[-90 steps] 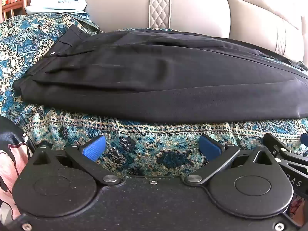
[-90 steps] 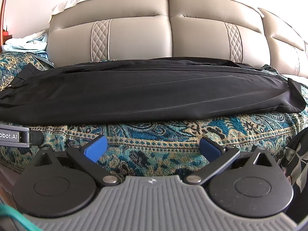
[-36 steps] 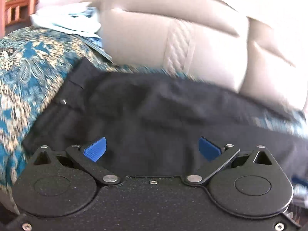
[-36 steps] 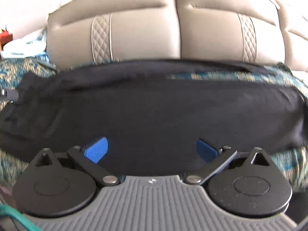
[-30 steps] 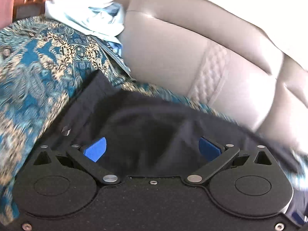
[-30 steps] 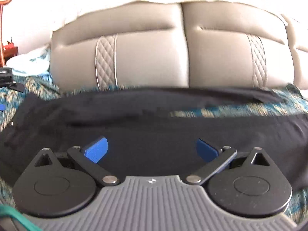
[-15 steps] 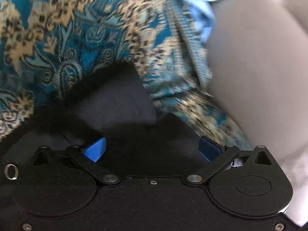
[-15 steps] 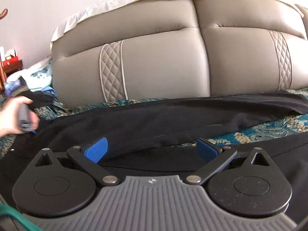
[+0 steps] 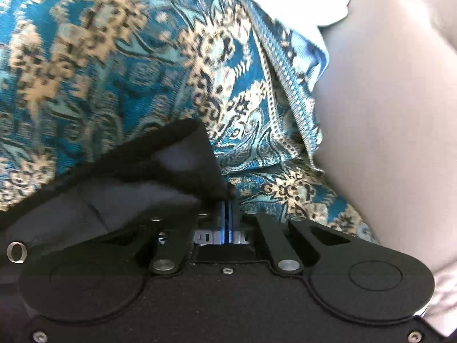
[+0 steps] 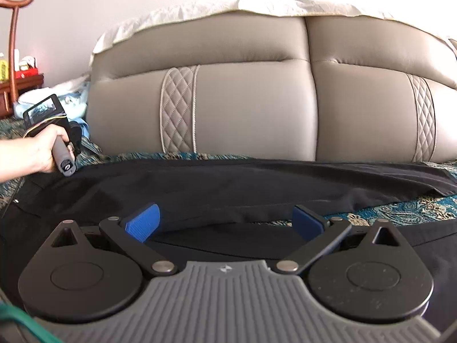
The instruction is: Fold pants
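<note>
The left gripper has its two blue pads pressed tight together on a corner of the black pants, near the middle of the left wrist picture. That corner sticks up a little and fills the lower left of that picture. Behind it is the blue and gold blanket, which covers the top left. The tan couch back fills the right side, and a bit of pale blue cloth sits at the top. In the right wrist picture, the right gripper has its blue pads wide apart, with nothing between them. It hangs low over the pants, which stretch across the middle of the picture from left to right. One long leg lies along the foot of the couch back. At the left edge, a hand holds the handle of the other gripper by the far left end of the pants.
</note>
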